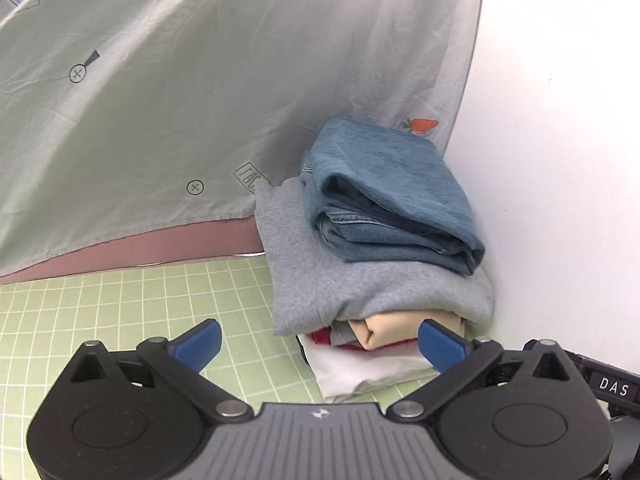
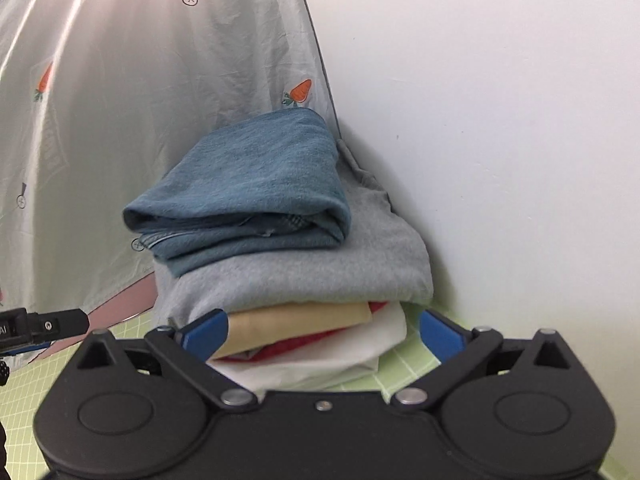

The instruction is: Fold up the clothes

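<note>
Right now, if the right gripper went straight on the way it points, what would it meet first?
Probably the lower layers of the folded stack: the right gripper, open, faces its beige and white pieces. Depth is unclear.

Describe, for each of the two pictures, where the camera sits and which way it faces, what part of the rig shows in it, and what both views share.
Left wrist view: sits on the left gripper, facing forward and down at the stack of folded clothes from its left; its open blue fingers show.
Right wrist view: sits on the right gripper, facing the stack head-on; its open fingers show, with a black rig part at the left edge.
Shared: folded blue denim garment on the folded grey sweatshirt, carrot-print white sheet, green grid mat.
</note>
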